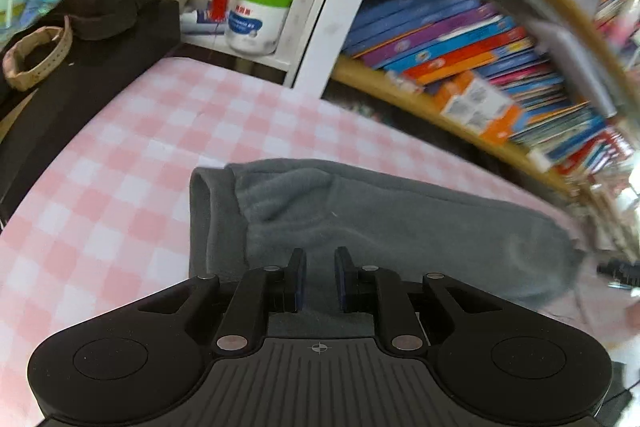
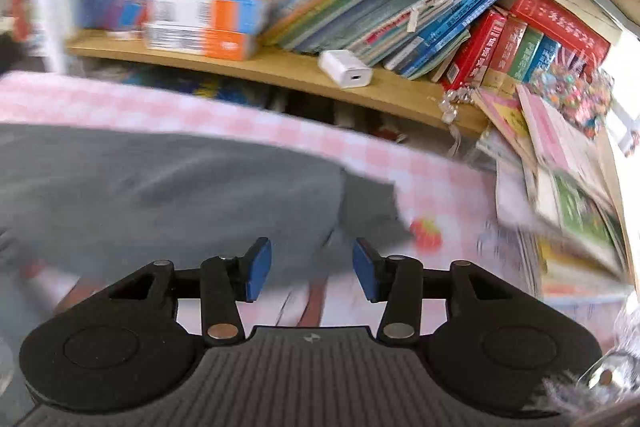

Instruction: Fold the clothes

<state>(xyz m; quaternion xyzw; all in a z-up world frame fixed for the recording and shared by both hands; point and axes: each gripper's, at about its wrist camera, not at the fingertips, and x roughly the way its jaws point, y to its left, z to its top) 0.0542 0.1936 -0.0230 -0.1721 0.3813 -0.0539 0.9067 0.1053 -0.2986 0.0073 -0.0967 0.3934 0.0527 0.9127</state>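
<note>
Grey fleece garment (image 1: 360,219) lies folded lengthwise on the pink checked tablecloth (image 1: 120,155), along the table's far edge below the bookshelf (image 2: 280,67). Left gripper (image 1: 320,277) hovers over it, jaws slightly parted, empty. Right gripper (image 2: 312,265) stands spread above the cloth's right end, pinching nothing. Likely between folds; next, each should pinch an edge.

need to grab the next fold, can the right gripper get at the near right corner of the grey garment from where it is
Probably yes: the right gripper hangs open just before the grey garment, whose corner lies flat on the pink checked cloth with nothing between, though the picture is blurred.
</note>
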